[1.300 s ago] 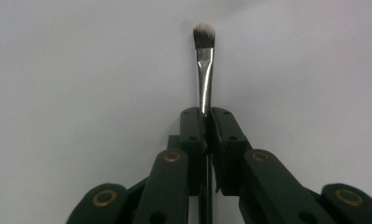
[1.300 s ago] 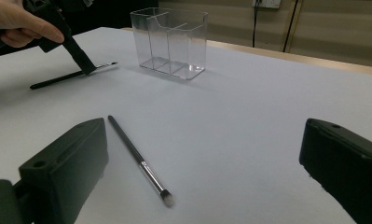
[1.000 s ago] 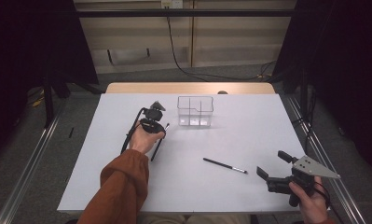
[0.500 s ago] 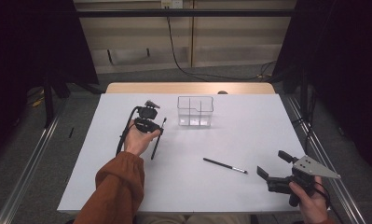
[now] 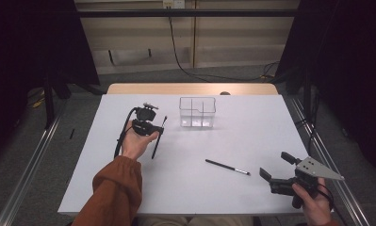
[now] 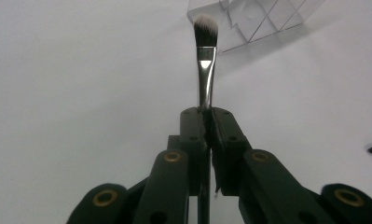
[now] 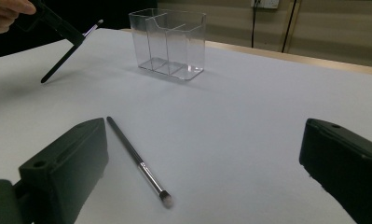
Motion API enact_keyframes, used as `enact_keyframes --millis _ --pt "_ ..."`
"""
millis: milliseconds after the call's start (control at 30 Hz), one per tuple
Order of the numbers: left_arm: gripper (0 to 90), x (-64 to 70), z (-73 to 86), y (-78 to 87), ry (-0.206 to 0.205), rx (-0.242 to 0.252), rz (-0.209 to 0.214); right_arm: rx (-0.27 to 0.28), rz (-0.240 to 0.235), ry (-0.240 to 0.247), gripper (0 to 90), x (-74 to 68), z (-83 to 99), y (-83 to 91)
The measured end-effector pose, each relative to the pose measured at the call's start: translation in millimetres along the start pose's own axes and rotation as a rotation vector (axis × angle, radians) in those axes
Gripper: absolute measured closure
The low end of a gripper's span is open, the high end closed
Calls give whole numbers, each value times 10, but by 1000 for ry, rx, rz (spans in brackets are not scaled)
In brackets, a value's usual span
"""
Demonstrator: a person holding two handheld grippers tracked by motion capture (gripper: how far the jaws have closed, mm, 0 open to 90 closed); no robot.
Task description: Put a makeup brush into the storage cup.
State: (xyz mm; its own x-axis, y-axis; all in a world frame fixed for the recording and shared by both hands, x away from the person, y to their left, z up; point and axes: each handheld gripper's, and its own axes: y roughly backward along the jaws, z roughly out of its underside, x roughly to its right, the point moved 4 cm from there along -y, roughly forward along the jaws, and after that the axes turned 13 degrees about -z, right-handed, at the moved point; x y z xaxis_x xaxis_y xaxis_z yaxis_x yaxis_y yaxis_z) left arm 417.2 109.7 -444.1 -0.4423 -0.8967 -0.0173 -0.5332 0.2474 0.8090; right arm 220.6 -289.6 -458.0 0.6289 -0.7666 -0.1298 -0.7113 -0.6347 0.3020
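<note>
Two tools over one white tabletop [image 5: 232, 188]. Left tool [image 5: 150, 123] clamped tight on a makeup brush [image 6: 205, 56], jaws pressed together on the handle just below the silver ferrule, seen plainly in the left gripper view; bristle head dark with a pale tip, pointing past the jaws toward a corner of the clear organizer [image 6: 263, 21]. Held in the person's left hand [image 5: 136, 141], rust-orange sleeve [image 5: 112, 193] behind it, brush handle slanting down toward the tabletop, lower end just off or at the surface, hard to say which. Right tool [image 5: 276, 165] wide open and gripping nothing, low at the near right corner of the tabletop, held in the right hand [image 5: 313, 202], grey three-cornered plate on top.

Between the two, a second brush [image 5: 227, 167], thin and black with a small pale tip, flat on the tabletop, well apart from both tools in the high view; in the right gripper view, lying between the spread jaws and nearer the left one, tip toward the camera.

Farther back, near the middle of the tabletop, the clear organizer standing upright, split into several compartments by clear walls; every compartment visibly bare, only the white surface showing through. Held brush just beside it on its left, not inside.
</note>
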Motion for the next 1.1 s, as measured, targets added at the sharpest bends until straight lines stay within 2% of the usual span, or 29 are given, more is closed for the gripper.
enact_keyframes --millis 467,867,1100 --pt "839 -55 -35 187 44 157 42 1 1 -2 6 1 0 0" --pt "839 -50 -10 315 40 297 76 0 0 1 6 0 0 4" --pt "838 -23 -6 372 36 347 99 3 0 3 6 1 -2 6"
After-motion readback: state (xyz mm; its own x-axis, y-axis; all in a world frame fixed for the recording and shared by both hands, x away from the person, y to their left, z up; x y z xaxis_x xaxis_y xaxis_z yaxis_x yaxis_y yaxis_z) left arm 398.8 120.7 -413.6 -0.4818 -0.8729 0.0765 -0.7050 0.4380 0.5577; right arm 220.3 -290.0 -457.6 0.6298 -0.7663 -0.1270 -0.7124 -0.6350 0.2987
